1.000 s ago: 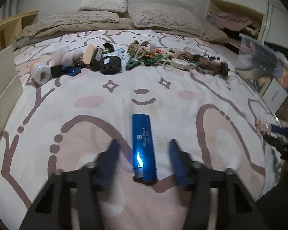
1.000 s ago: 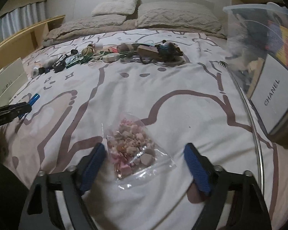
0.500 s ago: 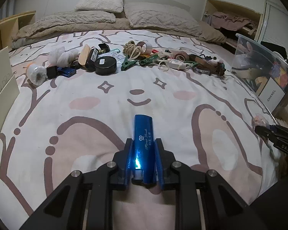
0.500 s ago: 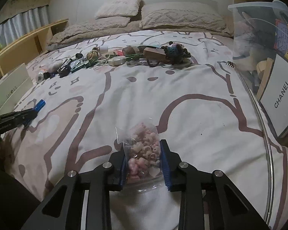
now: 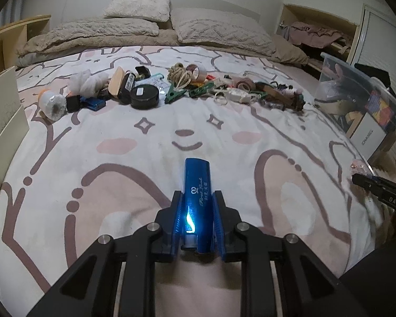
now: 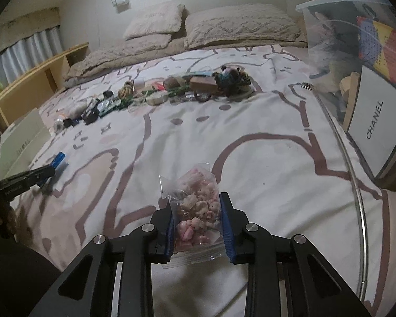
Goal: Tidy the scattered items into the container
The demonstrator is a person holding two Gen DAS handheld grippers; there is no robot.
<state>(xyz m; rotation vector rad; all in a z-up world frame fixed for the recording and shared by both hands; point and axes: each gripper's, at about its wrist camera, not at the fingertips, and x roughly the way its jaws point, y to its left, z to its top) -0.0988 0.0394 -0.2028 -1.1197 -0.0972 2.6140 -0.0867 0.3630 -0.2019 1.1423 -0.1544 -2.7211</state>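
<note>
My left gripper (image 5: 197, 200) is shut on a blue lighter (image 5: 197, 185), held just above the patterned bedspread. My right gripper (image 6: 198, 203) is shut on a clear bag of small pink pieces (image 6: 196, 206), lifted a little off the bed. A clear plastic container (image 6: 361, 60) with a box marked CHANEL stands at the right edge of the bed; it also shows in the left wrist view (image 5: 361, 105). A row of scattered items (image 5: 171, 87) lies across the far part of the bed. The left gripper (image 6: 48, 170) shows at the left in the right wrist view.
Pillows (image 5: 219, 29) and a folded blanket lie at the head of the bed. A cream box (image 5: 2, 121) stands at the left edge, with wooden shelving (image 6: 34, 89) behind it. A shelf with clothes (image 5: 316, 34) is at the back right.
Both grippers closed, the left on the blue lighter, the right on the bag of pink pieces. Both now hold their items slightly higher off the bedspread.
</note>
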